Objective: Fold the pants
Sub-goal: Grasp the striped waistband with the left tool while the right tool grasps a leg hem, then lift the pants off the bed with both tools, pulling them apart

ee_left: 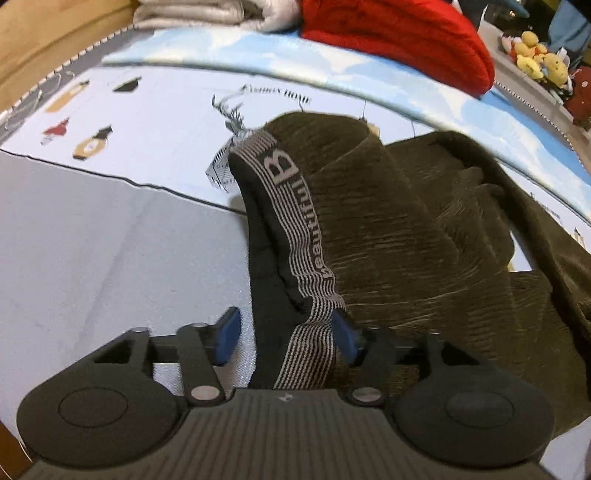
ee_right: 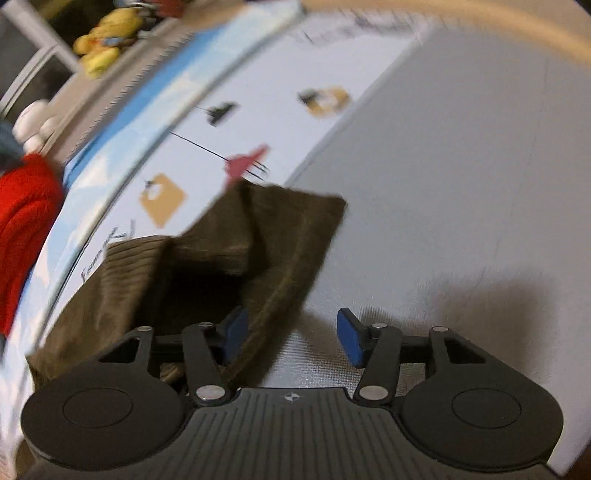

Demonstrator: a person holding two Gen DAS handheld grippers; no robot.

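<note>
Pale printed sheeting (ee_left: 147, 122) covers the bed under you. Your left gripper (ee_left: 286, 338) and right gripper (ee_right: 291, 338) both stand spread; the pants (ee_left: 406, 229) droop between each pair of pads unpinched, so they could slip off and bunch. The waistband (ee_left: 295, 240) reads "Beautiful"; other writing is too blurred.

Home bedroom. Bed (ee_left: 92, 258) with grey sheet and a printed cover (ee_left: 166, 122) showing cartoon motifs and a sky-blue border; wooden bed frame (ee_left: 44, 40) at edge. Red knit garment (ee_left: 399, 37) and folded pale quilt (ee_left: 207, 14) piled at far side. Yellow plush toys (ee_left: 535, 55) on a shelf beside the bed. Dark ribbed pants (ee_left: 388, 229) lie on the bed.
</note>
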